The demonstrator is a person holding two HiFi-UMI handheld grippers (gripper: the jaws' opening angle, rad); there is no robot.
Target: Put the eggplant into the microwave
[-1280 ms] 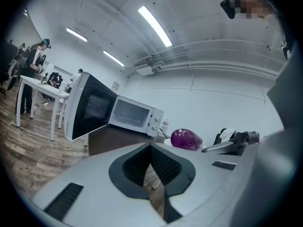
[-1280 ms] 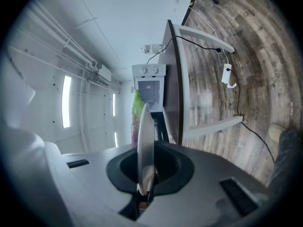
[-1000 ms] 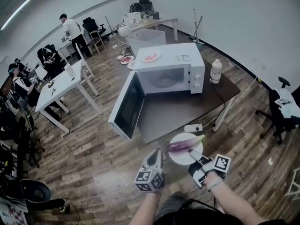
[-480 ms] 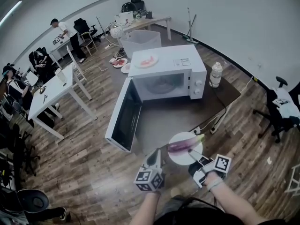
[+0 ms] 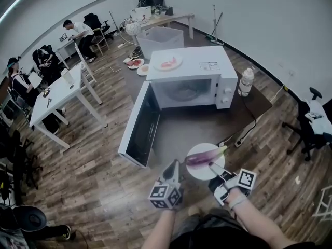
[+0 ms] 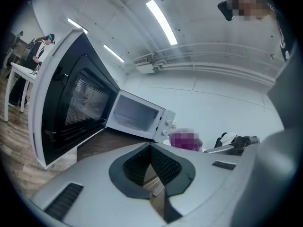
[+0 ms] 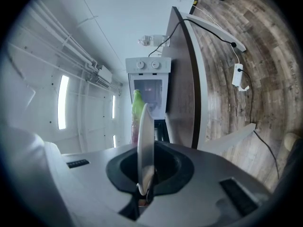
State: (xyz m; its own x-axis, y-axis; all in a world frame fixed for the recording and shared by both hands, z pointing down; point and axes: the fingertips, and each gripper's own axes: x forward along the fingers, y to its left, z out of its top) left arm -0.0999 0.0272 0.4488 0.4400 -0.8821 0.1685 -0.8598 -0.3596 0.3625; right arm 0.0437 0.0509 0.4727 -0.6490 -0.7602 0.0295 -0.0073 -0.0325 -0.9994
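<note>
Light grey moulded-plastic left tongs (image 5: pixel 173 166) and matching right tongs (image 5: pixel 211 168); each carries a cube of black-and-white square markers (image 5: pixel 166 197); a dark oval recess surrounds black ribbed pads (image 6: pixel 165 164); dark slotted vents (image 6: pixel 64 200) in the shell; dark top (image 5: pixel 205 236); forearms unsleeved; pale band (image 5: pixel 236 203) at the right wrist

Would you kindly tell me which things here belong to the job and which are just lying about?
Job: eggplant, white plate carrying it, right gripper, open microwave.
Lying about: bottle, power strip, plate atop microwave.
</note>
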